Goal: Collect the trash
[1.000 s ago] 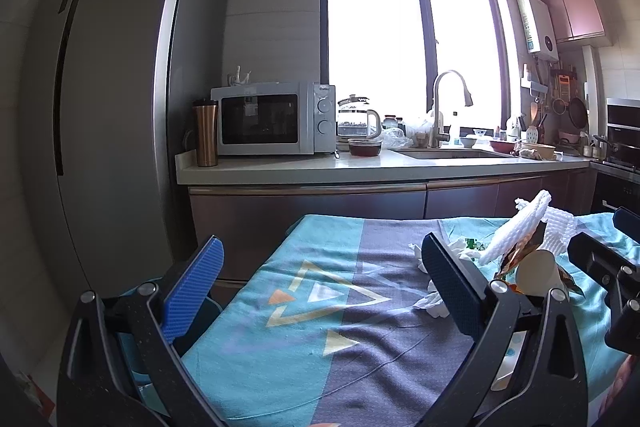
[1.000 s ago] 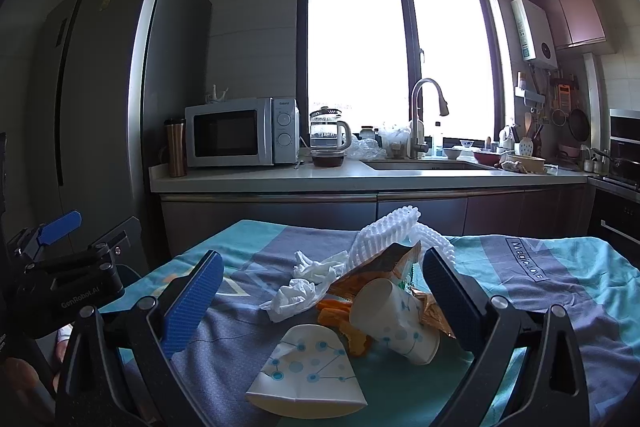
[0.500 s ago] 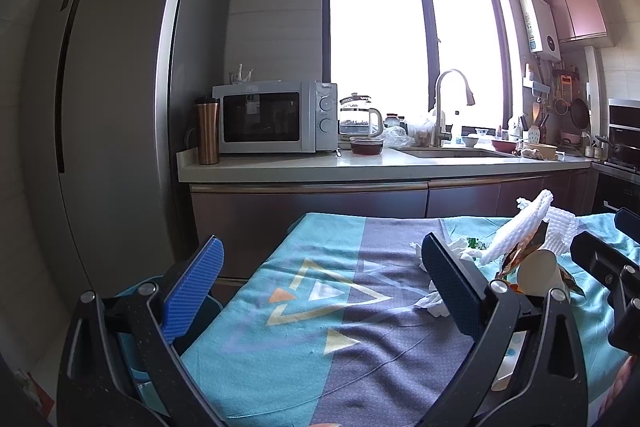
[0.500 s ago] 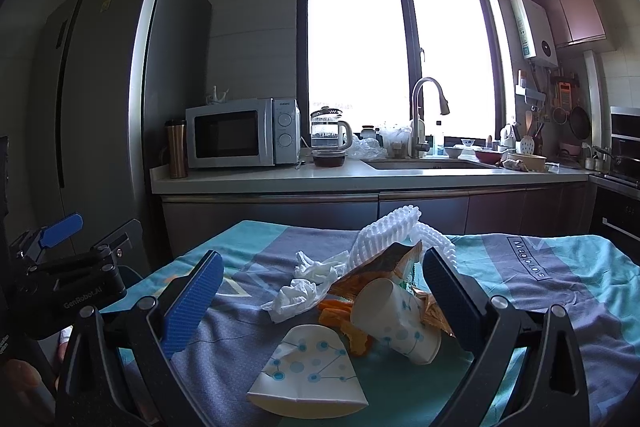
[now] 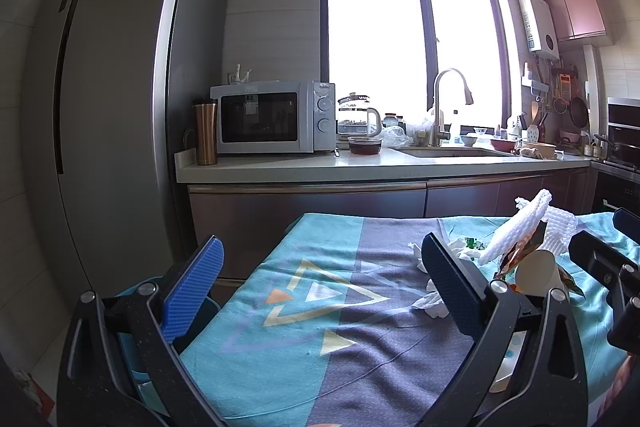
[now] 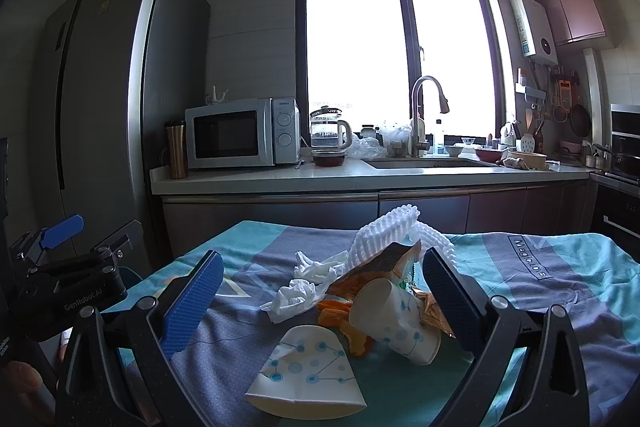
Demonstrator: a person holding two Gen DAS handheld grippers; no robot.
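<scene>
Two open grippers hover over a trash pile on a cloth-covered desk in a kitchen.

Right gripper: fingers spread wide, empty. Between them lie a flattened paper cup and a tipped paper cup, mouth facing up-left; behind, two crumpled tissues, a snack wrapper and white foam netting. Left gripper is also wide open, with the pile to its right. Cloth reads "Magic LOF". Farther back, a microwave.
</scene>
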